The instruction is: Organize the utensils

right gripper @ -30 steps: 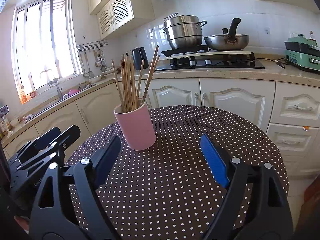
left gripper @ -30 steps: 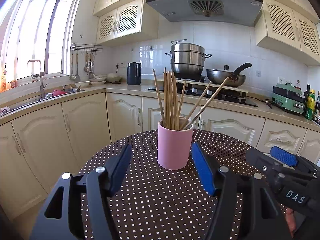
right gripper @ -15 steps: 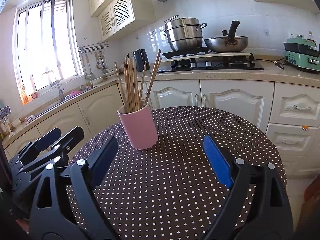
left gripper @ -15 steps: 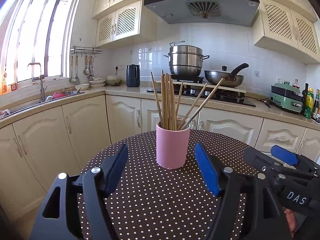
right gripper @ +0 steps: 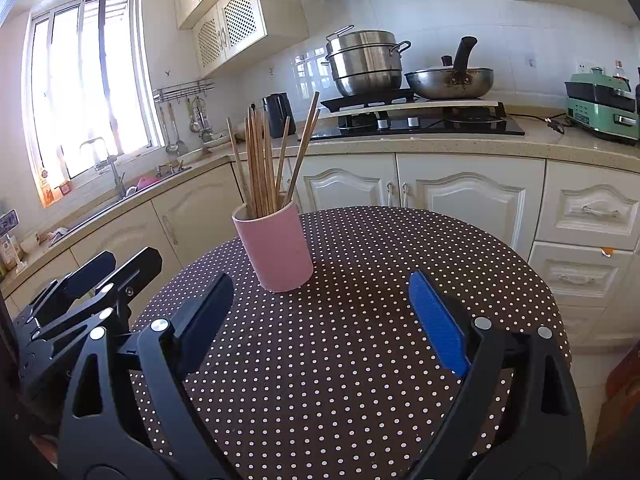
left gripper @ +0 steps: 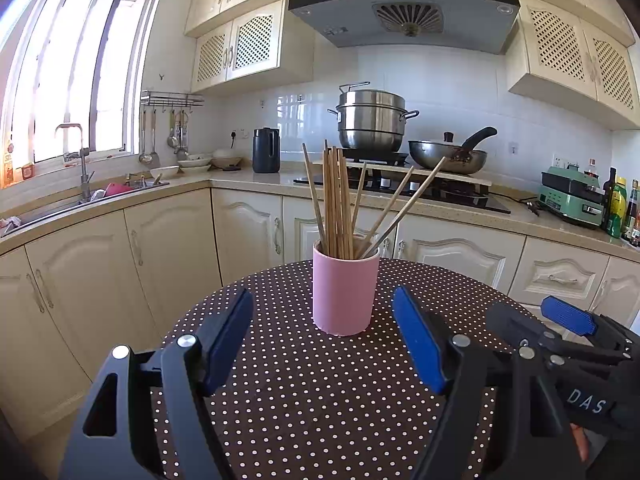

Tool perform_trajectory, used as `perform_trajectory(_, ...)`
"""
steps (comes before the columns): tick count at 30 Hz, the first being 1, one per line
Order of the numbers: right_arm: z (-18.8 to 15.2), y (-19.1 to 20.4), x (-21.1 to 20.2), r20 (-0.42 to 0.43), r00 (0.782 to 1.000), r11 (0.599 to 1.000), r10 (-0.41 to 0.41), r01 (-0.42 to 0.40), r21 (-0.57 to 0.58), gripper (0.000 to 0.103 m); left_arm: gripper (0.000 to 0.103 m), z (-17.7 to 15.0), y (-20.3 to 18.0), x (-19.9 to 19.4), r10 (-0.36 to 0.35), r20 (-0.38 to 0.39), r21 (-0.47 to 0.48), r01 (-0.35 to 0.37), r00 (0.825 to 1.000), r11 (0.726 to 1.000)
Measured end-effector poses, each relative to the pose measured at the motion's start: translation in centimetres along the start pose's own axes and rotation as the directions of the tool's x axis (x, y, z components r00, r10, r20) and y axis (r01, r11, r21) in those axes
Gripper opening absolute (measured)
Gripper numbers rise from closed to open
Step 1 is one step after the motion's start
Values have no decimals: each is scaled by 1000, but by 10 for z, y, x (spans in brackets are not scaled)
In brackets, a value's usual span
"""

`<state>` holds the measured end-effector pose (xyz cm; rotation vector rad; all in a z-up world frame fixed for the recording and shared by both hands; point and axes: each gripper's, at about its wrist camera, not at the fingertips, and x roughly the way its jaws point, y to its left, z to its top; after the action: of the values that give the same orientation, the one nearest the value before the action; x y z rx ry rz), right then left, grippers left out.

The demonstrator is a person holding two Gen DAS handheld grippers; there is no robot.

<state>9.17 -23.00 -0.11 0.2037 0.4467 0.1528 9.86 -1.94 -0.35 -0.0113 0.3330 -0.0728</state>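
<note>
A pink cup stands upright on the round table with a brown dotted cloth. Several wooden chopsticks stand in it, a few leaning right. My left gripper is open just short of the cup, nothing between its blue pads. In the right wrist view the cup with the chopsticks sits ahead and to the left of my right gripper, which is open wide and empty over the cloth. Each gripper shows at the edge of the other's view.
Cream kitchen cabinets run behind the table. On the counter are a hob with a steel steamer pot and a wok, a black kettle, a green appliance and bottles. A sink lies under the window.
The jaws of both grippers have spread a little wider. Neither hand has shifted, and the cup and chopsticks stand as before.
</note>
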Motion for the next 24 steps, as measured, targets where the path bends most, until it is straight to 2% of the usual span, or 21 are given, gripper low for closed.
perform_trajectory(24, -3, 0, 0, -24, 1000, 1000, -11, 11, -3, 89, 74, -2, 3, -4, 9, -6, -1, -9, 1000, 1000)
